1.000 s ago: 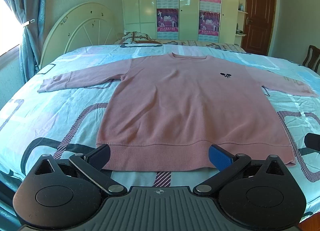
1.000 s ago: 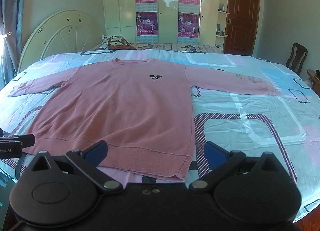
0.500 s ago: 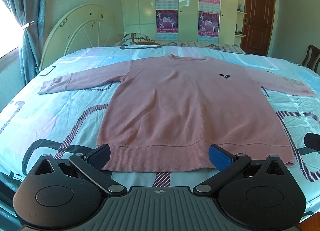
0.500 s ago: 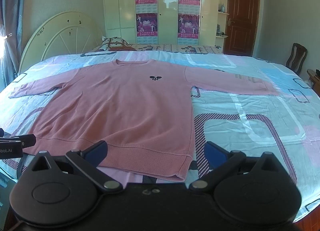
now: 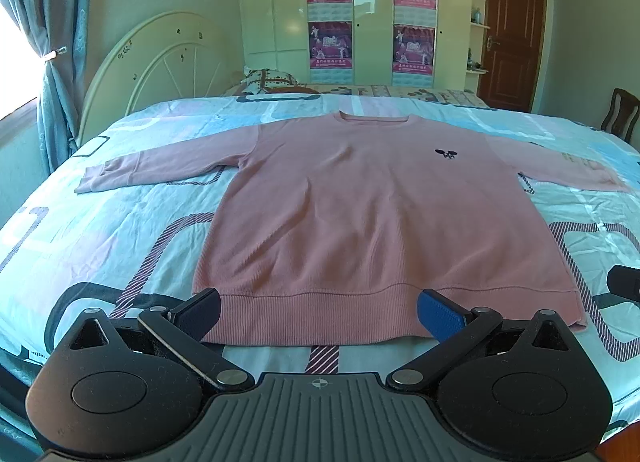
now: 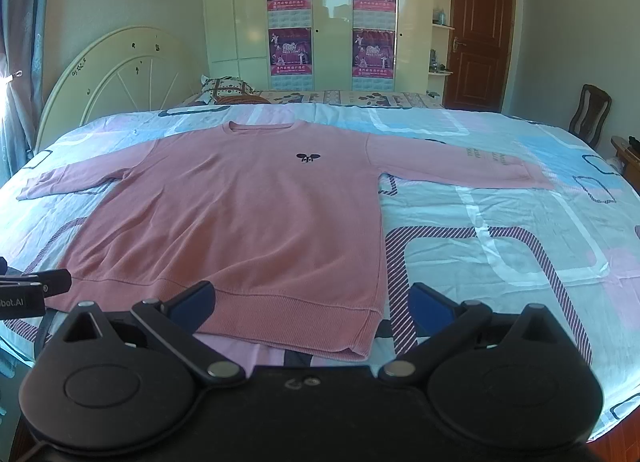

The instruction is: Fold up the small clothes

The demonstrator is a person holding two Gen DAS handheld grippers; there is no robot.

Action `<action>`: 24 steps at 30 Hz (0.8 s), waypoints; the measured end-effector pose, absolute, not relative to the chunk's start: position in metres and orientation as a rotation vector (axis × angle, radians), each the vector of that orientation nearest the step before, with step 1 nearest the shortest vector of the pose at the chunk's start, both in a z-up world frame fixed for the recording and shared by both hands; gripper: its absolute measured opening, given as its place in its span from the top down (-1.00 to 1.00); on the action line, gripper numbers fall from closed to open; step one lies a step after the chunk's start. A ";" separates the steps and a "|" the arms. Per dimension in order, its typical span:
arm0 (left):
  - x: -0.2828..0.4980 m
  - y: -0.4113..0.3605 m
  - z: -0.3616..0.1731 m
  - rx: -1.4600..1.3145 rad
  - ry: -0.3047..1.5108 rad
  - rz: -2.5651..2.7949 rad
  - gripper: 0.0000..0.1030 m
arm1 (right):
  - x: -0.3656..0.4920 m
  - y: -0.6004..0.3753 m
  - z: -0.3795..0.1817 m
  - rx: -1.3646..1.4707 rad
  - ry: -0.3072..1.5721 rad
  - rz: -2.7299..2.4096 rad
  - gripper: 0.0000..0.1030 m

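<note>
Left wrist view: pink sweatshirt lies flat, front up, on the patterned bedsheet, sleeves spread to both sides, ribbed hem nearest the cameras. No fold made yet; judged to be the very start of the task.

Step in hand, as I read it: approach the hem for a first grasp. To do it well, each gripper should take a hem corner rather than mid-hem, pinch both fabric layers but not the sheet, and lift evenly so the body does not skew.

Left gripper: jaws spread wide, nothing between them; fingertips hover at the hem, left pad near the hem's left corner. Contact with cloth cannot be confirmed.

Right gripper: also released and wide, empty. Its fingers straddle the hem's right corner; the right finger is over bare sheet.

Headboard and wardrobe lie well beyond the collar.
</note>
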State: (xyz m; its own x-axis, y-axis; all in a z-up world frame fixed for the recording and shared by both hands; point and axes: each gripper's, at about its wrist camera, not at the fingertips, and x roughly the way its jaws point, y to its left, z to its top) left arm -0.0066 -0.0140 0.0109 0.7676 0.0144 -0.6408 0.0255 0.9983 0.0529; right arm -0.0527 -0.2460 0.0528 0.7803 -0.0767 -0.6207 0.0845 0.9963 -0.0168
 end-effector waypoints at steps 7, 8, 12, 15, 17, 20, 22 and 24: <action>-0.007 -0.011 0.011 0.062 0.692 -0.003 -1.00 | -0.054 -0.245 0.053 0.018 0.666 -0.093 -0.99; -0.007 -0.010 0.011 0.061 0.694 -0.006 -1.00 | -0.054 -0.243 0.053 0.018 0.665 -0.095 -0.99; -0.006 -0.010 0.011 0.062 0.692 -0.021 -1.00 | -0.054 -0.241 0.053 0.020 0.667 -0.102 -0.99; -0.002 -0.010 0.010 0.063 0.691 -0.031 -1.00 | -0.052 -0.241 0.053 0.018 0.662 -0.115 -0.99; 0.000 -0.009 0.011 0.067 0.691 -0.035 -1.00 | -0.050 -0.241 0.054 0.018 0.655 -0.124 -0.99; 0.005 -0.009 0.015 0.066 0.679 -0.048 -1.00 | -0.046 -0.241 0.057 0.025 0.641 -0.137 -0.99; 0.010 -0.009 0.018 0.059 0.676 -0.062 -1.00 | -0.042 -0.242 0.060 0.027 0.628 -0.147 -0.99; 0.017 -0.010 0.020 0.054 0.662 -0.065 -1.00 | -0.036 -0.245 0.062 0.026 0.618 -0.157 -0.99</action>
